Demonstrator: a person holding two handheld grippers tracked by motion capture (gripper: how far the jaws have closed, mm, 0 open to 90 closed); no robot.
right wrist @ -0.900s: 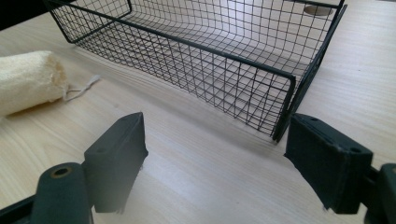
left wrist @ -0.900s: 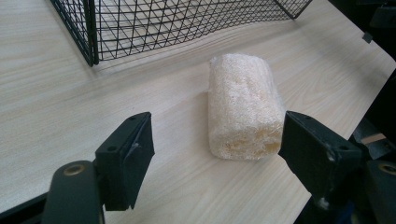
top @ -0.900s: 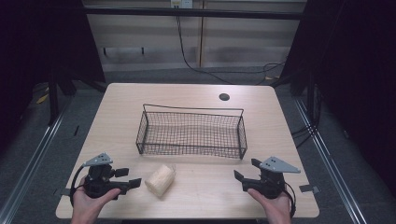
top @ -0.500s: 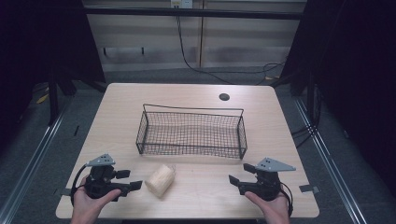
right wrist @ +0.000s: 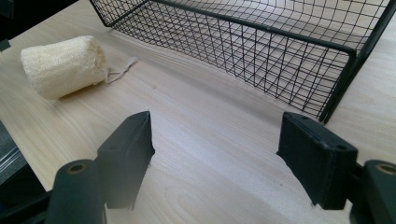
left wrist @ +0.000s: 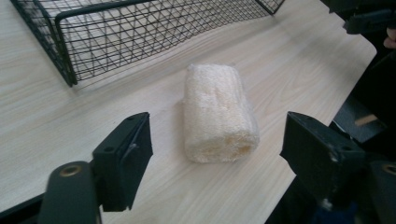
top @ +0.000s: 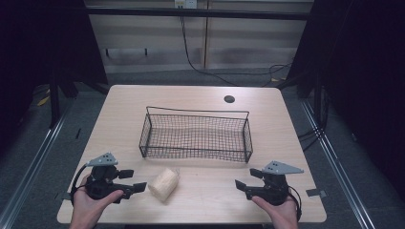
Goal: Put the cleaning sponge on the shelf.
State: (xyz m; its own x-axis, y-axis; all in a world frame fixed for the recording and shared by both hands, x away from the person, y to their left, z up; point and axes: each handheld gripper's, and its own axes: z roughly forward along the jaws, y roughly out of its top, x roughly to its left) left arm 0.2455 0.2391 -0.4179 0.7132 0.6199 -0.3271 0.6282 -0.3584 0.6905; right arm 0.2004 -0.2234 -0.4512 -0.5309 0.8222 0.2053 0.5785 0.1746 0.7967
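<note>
A pale loofah [top: 164, 184] was seen lying on its side on the table [top: 296, 143], near the front edge and just in front of the wire basket [top: 196, 136] — close to it, but not touching. The left gripper [top: 132, 181] was held low over the table just left of the loofah, its jaws spread wide and gripping nothing; in the left gripper view the loofah [left wrist: 217, 113] was framed between them, a little ahead of their tips, with the basket's corner [left wrist: 65, 56] beyond. The right gripper [top: 243, 180] was held well apart from the loofah, near the front right of the table, its jaws likewise spread wide and empty — in the right gripper view only bare wood lay between them, the loofah [right wrist: 63, 66] far off at upper left, a thin string [right wrist: 122, 70] trailing from its end.
</note>
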